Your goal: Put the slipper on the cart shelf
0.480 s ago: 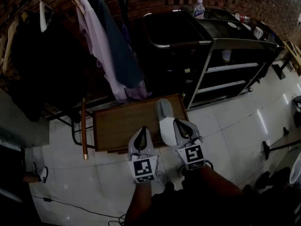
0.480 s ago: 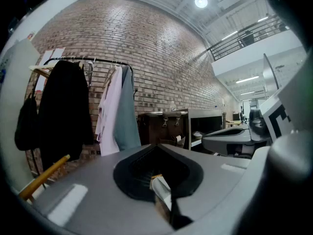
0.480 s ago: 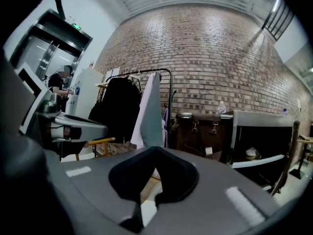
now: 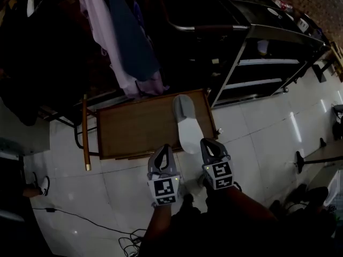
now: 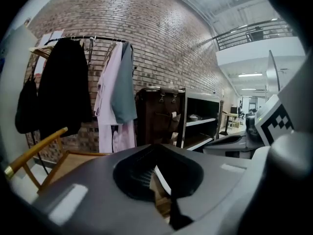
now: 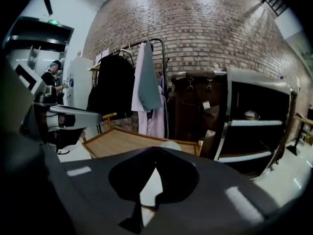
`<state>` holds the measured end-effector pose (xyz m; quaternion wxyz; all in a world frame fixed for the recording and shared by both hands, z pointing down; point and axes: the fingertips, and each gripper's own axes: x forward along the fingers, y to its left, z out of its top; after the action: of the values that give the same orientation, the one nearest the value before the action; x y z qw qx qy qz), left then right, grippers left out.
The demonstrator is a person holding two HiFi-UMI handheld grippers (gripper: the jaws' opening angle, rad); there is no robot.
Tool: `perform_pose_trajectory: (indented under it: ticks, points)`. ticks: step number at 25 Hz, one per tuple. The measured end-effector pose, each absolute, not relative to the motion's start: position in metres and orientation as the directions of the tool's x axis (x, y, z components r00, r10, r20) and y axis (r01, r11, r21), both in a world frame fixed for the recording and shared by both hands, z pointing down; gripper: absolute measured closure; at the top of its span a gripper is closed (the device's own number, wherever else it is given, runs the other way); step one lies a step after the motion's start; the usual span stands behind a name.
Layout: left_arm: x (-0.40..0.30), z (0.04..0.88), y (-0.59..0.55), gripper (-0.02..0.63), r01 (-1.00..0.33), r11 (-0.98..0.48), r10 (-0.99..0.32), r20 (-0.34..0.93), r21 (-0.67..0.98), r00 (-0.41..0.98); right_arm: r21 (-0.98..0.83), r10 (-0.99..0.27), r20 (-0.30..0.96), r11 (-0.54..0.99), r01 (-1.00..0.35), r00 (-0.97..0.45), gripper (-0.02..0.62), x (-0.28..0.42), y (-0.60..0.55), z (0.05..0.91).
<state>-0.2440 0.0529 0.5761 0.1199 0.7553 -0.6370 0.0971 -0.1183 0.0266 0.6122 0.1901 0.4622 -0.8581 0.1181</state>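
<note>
Brick wall [image 5: 161, 48] and pale floor tiles [image 4: 257, 138] frame a dim room. At the near middle, the right hand-held gripper [image 4: 210, 143] has its jaws drawn in on the near right edge of the white slipper [image 4: 185, 122], whose pale sole fills the narrow slit between them in the right gripper view. Just to its left, the left hand-held gripper [image 4: 162, 150] holds its 2 jaws a narrow way apart with nothing between them; only wood shows through. The slipper lies lengthwise on the right part of the low wooden bench [image 4: 134, 125], toe pointing far, heel slightly over the near edge. Farther off to the right stands the black cart [image 4: 252, 33] with its pale shelf [image 4: 262, 62] edges, well apart from the slipper. Hanging clothes [image 4: 115, 42] fill the far left.
</note>
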Motion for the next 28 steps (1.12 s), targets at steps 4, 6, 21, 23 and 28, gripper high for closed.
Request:
perform_pose_trajectory:
  ticks: [4, 6, 21, 23, 28]
  points:
    - [-0.238, 0.593, 0.059, 0.589, -0.983, -0.173, -0.925, 0.334, 0.06, 0.183, -0.148, -0.692, 0.488, 0.535, -0.832, -0.532, 0.592, -0.111, 0.038, 0.659]
    - [-0.236, 0.597, 0.059, 0.589, -0.983, -0.174, -0.922, 0.342, 0.06, 0.184, -0.227, -0.663, 0.528, 0.493, -0.84, -0.531, 0.52, -0.107, 0.039, 0.679]
    - [-0.23, 0.609, 0.064, 0.589, -0.981, -0.179, -0.912, 0.362, 0.072, 0.193, -0.743, -0.537, 0.598, -0.093, -0.663, -0.595, 0.318, -0.099, 0.039, 0.768]
    - [-0.231, 0.609, 0.063, 0.589, -0.981, -0.177, -0.912, 0.362, 0.073, 0.192, -0.765, -0.525, 0.591, -0.123, -0.632, -0.612, 0.318, -0.108, 0.037, 0.773]
    - [-0.231, 0.613, 0.066, 0.589, -0.982, -0.174, -0.909, 0.372, 0.075, 0.189, -0.768, -0.525, 0.592, -0.139, -0.625, -0.612, 0.445, -0.118, 0.029, 0.777]
